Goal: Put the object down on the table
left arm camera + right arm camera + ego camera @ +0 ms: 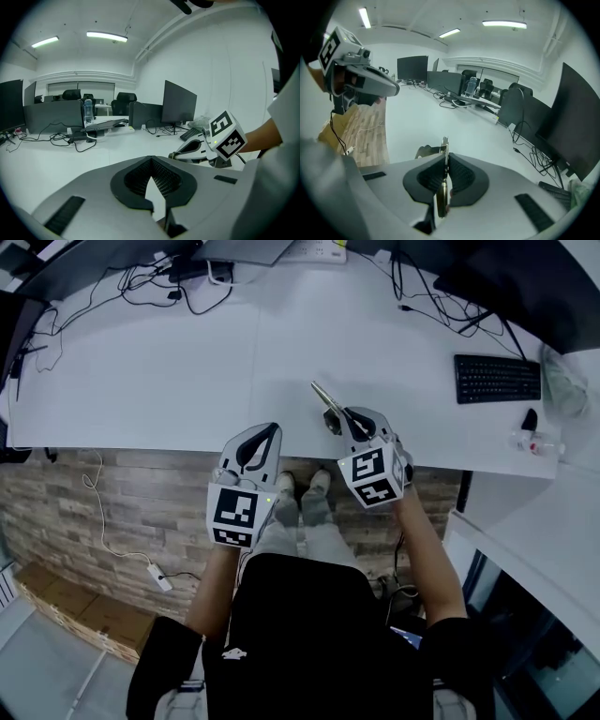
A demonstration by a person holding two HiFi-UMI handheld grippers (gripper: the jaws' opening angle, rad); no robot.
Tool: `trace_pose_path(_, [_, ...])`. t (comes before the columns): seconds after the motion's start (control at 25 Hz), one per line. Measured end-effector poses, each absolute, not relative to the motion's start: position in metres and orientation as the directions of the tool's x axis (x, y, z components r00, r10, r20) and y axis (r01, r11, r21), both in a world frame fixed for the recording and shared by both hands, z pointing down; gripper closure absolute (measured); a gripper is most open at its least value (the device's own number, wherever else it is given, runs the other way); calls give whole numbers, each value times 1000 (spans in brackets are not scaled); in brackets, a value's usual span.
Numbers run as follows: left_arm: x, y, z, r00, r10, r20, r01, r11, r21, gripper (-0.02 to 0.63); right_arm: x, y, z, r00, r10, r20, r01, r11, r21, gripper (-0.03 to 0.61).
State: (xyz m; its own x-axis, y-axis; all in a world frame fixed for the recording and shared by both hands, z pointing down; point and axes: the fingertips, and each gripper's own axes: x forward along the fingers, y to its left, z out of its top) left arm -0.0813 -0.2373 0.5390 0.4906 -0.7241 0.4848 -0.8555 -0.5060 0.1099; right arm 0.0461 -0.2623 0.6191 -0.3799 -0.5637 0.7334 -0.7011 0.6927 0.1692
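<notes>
My right gripper is shut on a thin metal tool that looks like scissors. Its blade sticks out past the jaws and a dark handle loop shows to the left. The tool hangs over the front edge of the white table, with the tip above the tabletop. My left gripper is shut with nothing in it, held at the table's front edge to the left of the right one. The left gripper view also catches the right gripper.
A black keyboard lies at the right of the table and a small clear bottle near the right front corner. Cables and monitors line the back. Below the table edge is wood-pattern floor.
</notes>
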Motion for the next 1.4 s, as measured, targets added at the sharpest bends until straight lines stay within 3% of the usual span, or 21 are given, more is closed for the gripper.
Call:
trace_pose_path(0.36, [-85,-232,556,482,-710,513,-859,-498,116,600,40,-276,656,-330,-553,765,-604,747,280,554])
trace_pose_path(1.4, [-82,-223,573,476,-697,537,-863,-488,131,600,32,-276,678,-295,-617,730,-507,748,427,551])
